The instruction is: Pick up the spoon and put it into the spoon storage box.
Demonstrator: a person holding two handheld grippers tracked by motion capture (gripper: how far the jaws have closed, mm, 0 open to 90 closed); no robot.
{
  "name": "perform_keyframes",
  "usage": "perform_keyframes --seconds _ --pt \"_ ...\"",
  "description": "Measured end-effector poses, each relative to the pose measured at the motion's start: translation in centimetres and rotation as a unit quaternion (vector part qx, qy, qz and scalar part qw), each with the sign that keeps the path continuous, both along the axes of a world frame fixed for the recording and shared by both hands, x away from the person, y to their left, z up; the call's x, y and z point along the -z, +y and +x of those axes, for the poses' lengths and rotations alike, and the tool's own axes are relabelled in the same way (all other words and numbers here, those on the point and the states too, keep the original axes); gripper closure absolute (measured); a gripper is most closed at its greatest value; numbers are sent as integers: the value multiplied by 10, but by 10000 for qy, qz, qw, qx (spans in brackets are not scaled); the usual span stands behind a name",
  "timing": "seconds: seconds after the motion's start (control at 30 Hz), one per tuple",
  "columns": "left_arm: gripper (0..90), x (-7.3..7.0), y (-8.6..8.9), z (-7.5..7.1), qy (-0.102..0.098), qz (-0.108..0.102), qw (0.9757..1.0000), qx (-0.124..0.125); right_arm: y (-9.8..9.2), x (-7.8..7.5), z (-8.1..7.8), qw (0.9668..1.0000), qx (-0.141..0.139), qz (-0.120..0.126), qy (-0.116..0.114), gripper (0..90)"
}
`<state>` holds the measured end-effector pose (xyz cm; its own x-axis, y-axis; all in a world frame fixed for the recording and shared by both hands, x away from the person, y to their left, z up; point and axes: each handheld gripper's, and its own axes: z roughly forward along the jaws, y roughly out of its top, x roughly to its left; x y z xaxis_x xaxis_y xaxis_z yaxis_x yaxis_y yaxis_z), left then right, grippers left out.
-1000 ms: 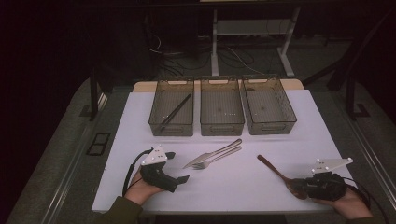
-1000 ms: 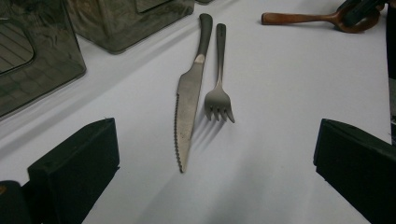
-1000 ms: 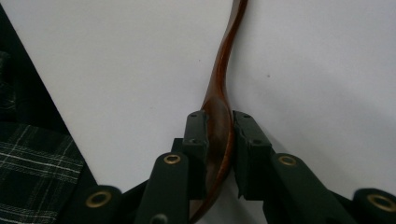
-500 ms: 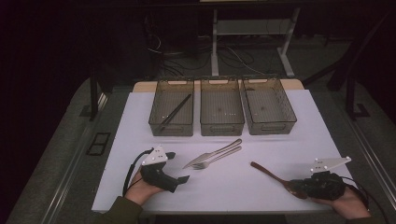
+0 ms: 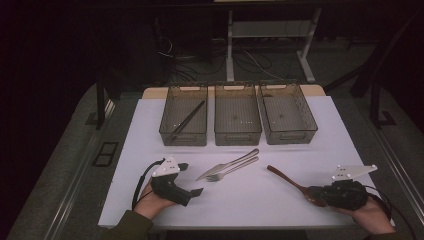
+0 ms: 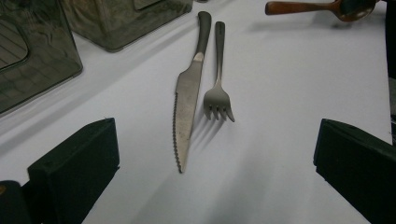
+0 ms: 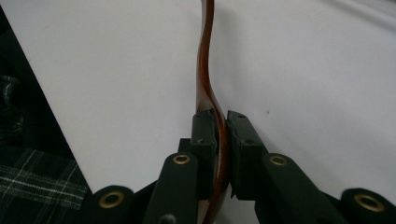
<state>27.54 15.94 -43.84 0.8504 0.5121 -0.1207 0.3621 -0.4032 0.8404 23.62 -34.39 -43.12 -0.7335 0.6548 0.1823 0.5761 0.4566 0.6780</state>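
Note:
A brown wooden spoon (image 5: 285, 178) lies at the front right of the white sheet, handle pointing back-left. My right gripper (image 5: 316, 193) is shut on its bowl end; in the right gripper view the pads (image 7: 205, 135) pinch the spoon (image 7: 205, 60) on edge. A steel knife (image 5: 227, 165) and fork (image 5: 235, 170) lie side by side at the middle. My left gripper (image 5: 192, 178) rests at the front left, open and holding nothing. In the left gripper view its jaws stand wide apart, with the knife (image 6: 187, 102), fork (image 6: 218, 88) and spoon (image 6: 303, 7) ahead.
Three smoky clear bins stand in a row at the back: left (image 5: 182, 138), middle (image 5: 237, 136), right (image 5: 290, 136). A long black stick (image 5: 187, 120) lies in the left bin. The table's front edge is close under both hands.
The spoon's handle has swung slightly to the left in the right gripper's hold. The left gripper, knife and fork have not moved.

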Motion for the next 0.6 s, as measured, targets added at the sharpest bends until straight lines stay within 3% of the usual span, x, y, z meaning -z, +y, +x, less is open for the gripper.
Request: perform_keyframes --seconds 0.6 --pt "0 1 0 1 -4 -35 10000 9 13 -18 28 9991 97 261 -318 809"
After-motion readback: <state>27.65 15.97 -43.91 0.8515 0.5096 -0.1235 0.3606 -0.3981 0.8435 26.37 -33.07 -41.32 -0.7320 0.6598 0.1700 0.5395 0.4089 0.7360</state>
